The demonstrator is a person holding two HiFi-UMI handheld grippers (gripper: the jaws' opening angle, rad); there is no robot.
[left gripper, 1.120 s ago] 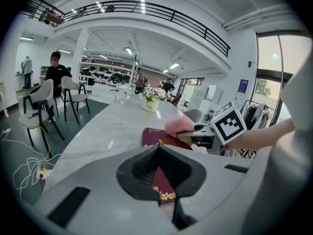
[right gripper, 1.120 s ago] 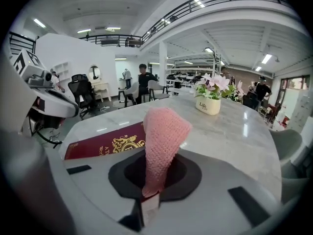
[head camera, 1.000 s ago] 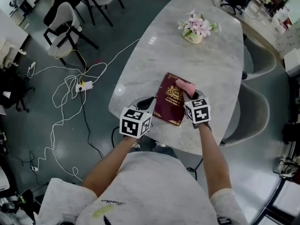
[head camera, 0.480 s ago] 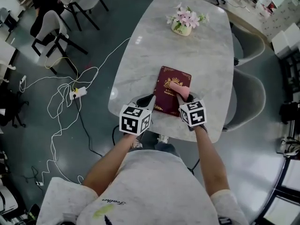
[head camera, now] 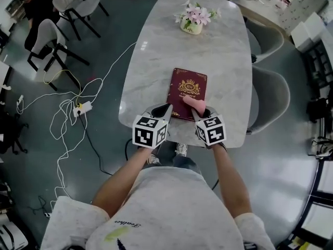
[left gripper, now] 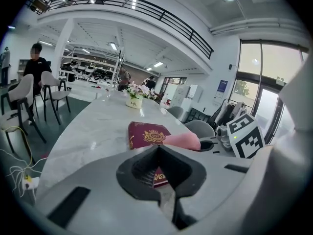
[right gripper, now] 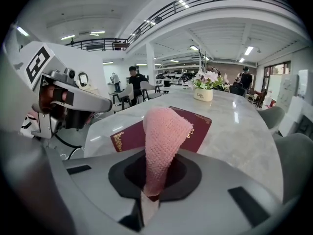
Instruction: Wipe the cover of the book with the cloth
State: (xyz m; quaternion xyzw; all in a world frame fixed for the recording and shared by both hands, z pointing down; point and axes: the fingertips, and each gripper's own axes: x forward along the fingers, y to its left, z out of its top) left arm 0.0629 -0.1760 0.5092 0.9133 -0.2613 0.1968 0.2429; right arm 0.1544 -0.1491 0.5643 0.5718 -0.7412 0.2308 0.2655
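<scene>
Gripping the pink cloth (head camera: 193, 102) in our clenched right tool (head camera: 200, 110), we held it over the near edge of the maroon book (head camera: 186, 90), which lay at the near end of the counter (head camera: 156, 61). Our left tool (head camera: 162, 110), jaws together and empty, sat by the book's near-left corner. Unpinned, the book could slide under a stroke, we judged.

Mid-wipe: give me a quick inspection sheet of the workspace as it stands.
Surface: pale marble table.
Job's things: maroon book lying flat, cover up; pink cloth on its near half.
Clutter: flower pot at the far end, apart from the book.
Grippers: right gripper shut on the cloth; left gripper jaws together, empty, at the book's near left corner.
Cables: white cables on the floor left of the table.
Surroundings: chairs on the right; a person far off.
</scene>
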